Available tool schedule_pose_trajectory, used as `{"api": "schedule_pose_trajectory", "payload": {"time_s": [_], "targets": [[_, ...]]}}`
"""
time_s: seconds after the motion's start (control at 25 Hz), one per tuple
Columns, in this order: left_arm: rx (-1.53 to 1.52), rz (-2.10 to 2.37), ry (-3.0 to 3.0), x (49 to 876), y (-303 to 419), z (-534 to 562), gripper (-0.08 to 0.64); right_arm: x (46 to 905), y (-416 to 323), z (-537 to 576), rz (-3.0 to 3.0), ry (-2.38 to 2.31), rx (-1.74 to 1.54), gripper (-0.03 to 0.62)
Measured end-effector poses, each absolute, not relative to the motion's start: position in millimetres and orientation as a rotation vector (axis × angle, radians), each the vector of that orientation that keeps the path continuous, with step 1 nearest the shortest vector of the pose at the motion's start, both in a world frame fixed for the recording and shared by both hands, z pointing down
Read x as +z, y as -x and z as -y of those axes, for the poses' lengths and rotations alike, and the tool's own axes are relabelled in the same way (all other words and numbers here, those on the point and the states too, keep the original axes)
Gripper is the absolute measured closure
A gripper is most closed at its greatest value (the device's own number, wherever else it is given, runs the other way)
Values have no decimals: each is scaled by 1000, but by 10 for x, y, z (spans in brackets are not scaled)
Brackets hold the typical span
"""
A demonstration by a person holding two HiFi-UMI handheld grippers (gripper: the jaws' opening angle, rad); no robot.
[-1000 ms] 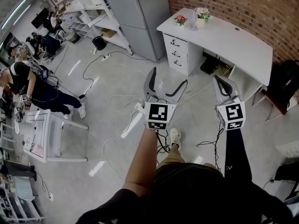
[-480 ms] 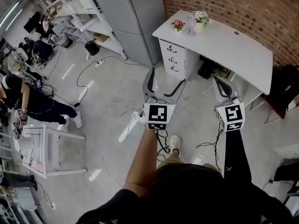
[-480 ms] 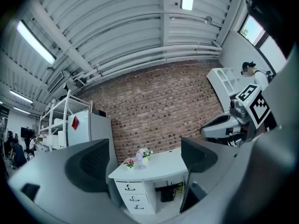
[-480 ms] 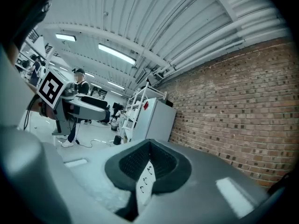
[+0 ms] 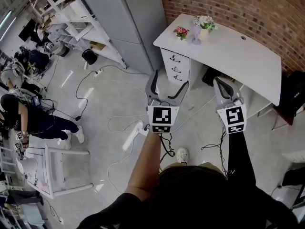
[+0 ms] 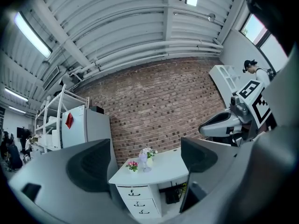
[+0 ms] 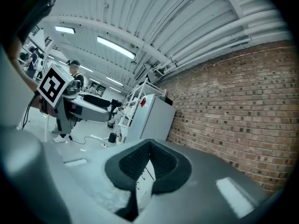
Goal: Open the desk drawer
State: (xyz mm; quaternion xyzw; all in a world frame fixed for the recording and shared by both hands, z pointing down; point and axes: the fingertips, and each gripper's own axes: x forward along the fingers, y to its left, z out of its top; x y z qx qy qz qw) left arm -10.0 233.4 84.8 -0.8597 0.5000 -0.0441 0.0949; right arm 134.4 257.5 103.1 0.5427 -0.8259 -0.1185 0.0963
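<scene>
Task not yet begun, as judged from the views; all three drawers of the pedestal [image 5: 177,67] under the white desk [image 5: 228,46] are seen flush and shut, each handle untouched; top drawer [image 5: 175,57] no further out than the two beneath it.

Left gripper [image 5: 170,78]: jaws spread wide, nothing between them; in the left gripper view only open air and the far desk are framed in the gap. Right gripper [image 5: 220,83]: jaws brought together, pads meeting, nothing clamped; only a thin slit of background is visible below the pads in the right gripper view.

Position of the drawers: ahead of both grippers and well apart from them, a stretch of bare floor with loose cables [image 5: 119,118] lying between; in the head view the pedestal sits just beyond the left gripper's tips, so that gripper is judged the better lined up. In the left gripper view the drawer fronts appear low between the jaws, below the flower pot [image 6: 132,165] and vase [image 6: 147,154] on the desktop. The right gripper is pointed more toward the open knee space to the right of the pedestal.

Left to be done, by judgement: the approach to be closed, a handle taken between jaws, the drawer drawn out.
</scene>
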Motion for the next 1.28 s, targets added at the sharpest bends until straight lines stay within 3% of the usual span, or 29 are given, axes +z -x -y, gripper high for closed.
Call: {"api": "schedule_pose_trajectory", "payload": {"time_s": [1.28], "targets": [[-209,-1442,2580,1214,-2,-359,91,1175,-1239,-485,2509,-1572,-380,592]]}}
